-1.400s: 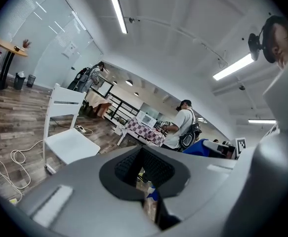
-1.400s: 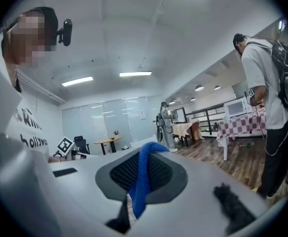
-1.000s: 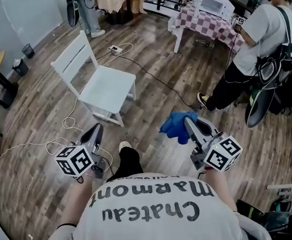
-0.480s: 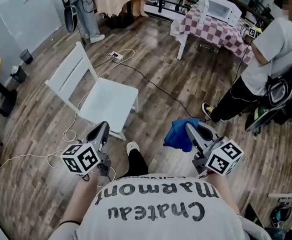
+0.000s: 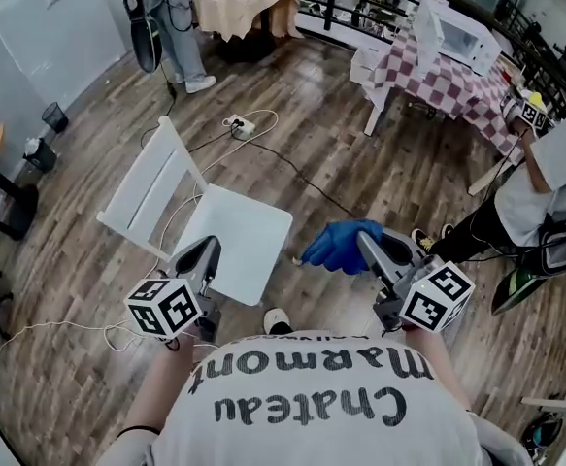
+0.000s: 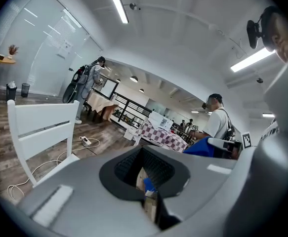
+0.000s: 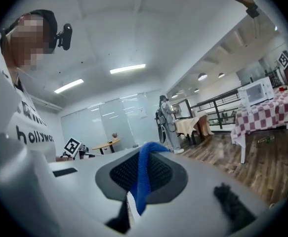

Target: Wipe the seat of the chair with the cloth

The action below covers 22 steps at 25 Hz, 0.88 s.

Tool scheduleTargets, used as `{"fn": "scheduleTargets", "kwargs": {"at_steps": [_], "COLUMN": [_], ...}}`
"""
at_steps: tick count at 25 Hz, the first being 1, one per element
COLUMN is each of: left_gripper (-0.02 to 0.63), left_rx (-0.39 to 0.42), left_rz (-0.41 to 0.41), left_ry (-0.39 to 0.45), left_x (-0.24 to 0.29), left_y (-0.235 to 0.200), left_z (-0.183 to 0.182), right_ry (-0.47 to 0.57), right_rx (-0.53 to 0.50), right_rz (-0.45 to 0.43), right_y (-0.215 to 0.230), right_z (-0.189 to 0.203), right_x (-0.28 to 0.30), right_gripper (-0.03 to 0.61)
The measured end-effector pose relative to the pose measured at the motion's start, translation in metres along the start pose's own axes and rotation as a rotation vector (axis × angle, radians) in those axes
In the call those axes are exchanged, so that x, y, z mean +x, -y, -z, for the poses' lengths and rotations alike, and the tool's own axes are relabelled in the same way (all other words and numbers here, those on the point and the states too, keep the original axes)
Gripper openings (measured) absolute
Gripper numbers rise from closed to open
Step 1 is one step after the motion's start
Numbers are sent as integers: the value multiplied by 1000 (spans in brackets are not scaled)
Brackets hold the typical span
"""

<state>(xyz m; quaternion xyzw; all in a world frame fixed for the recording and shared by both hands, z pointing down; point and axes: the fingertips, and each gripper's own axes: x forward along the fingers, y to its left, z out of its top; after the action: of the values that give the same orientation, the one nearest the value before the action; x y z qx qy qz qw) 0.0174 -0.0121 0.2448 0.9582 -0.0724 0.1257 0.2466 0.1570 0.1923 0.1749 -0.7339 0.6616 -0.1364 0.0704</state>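
While we carry the blue cloth (image 5: 339, 246) clamped in our right tongs (image 5: 368, 244), only a thin fold is held, so we judge it may slip free once we drag it across the seat (image 5: 249, 241) of the white chair (image 5: 161, 187). It hangs in the air beside the seat's near corner. Our left tongs (image 5: 205, 253), closed on nothing, sit near the seat's front edge and could nudge the chair. The black cable (image 5: 307, 181) on the floor may trip us.

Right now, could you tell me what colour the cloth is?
The cloth is blue; the head view shows it best.
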Motion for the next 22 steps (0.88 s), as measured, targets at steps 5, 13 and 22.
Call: {"fn": "scheduleTargets", "kwargs": {"at_steps": [5, 13, 22], "left_gripper": [8, 8, 8], "left_rx": [3, 42, -8], "left_rz": [-11, -68, -158], "left_ry": [31, 104, 143], "left_x": [29, 34, 55], "left_y": [-35, -81, -97], "left_z": [-37, -77, -84], "right_ry": [10, 4, -24], "right_rx": [-3, -36, -25], "right_rz": [-45, -146, -397], "right_y": [23, 32, 33], "right_z": [-22, -41, -63], "right_x": [62, 143, 223], "right_gripper": [29, 29, 29]}}
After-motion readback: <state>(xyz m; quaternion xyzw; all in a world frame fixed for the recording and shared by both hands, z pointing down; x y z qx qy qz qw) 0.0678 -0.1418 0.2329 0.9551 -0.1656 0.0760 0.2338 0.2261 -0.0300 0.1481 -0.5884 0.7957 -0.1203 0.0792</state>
